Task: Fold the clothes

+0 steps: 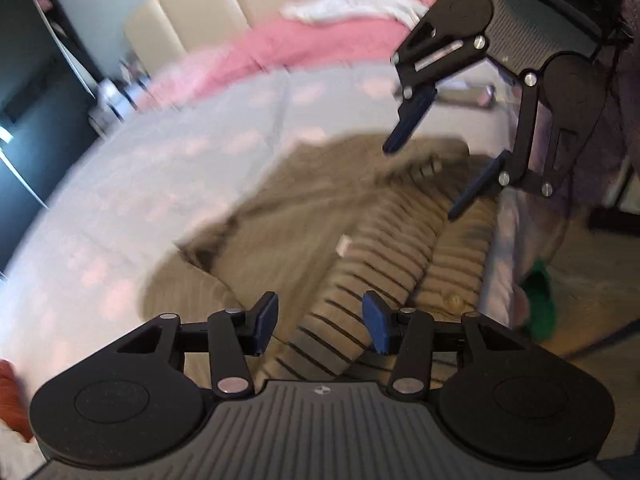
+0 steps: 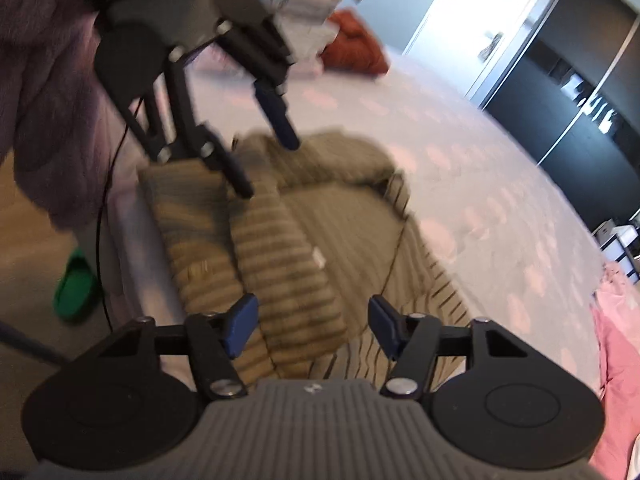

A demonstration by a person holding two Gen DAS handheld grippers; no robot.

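A tan garment with thin dark stripes (image 1: 304, 216) lies partly folded on the bed near its edge, one long striped part laid over its middle (image 2: 280, 264). My left gripper (image 1: 320, 324) hovers over that striped part, open, nothing between its blue pads. In the right wrist view the left gripper (image 2: 266, 160) hangs over the garment's far end. My right gripper (image 2: 312, 326) is open above the garment's near end, and its pads hold nothing. In the left wrist view the right gripper (image 1: 430, 176) stands open over the garment's far side. Both views are blurred.
The bed has a pale sheet with pink blotches (image 1: 160, 168). A pink blanket (image 1: 300, 48) and white cloth (image 1: 352, 8) lie by the headboard. A rust-red garment (image 2: 356, 44) and a stack of clothes sit farther off. A green slipper (image 2: 76, 284) is on the floor. A fuzzy purple sleeve (image 2: 48, 80) is beside the bed.
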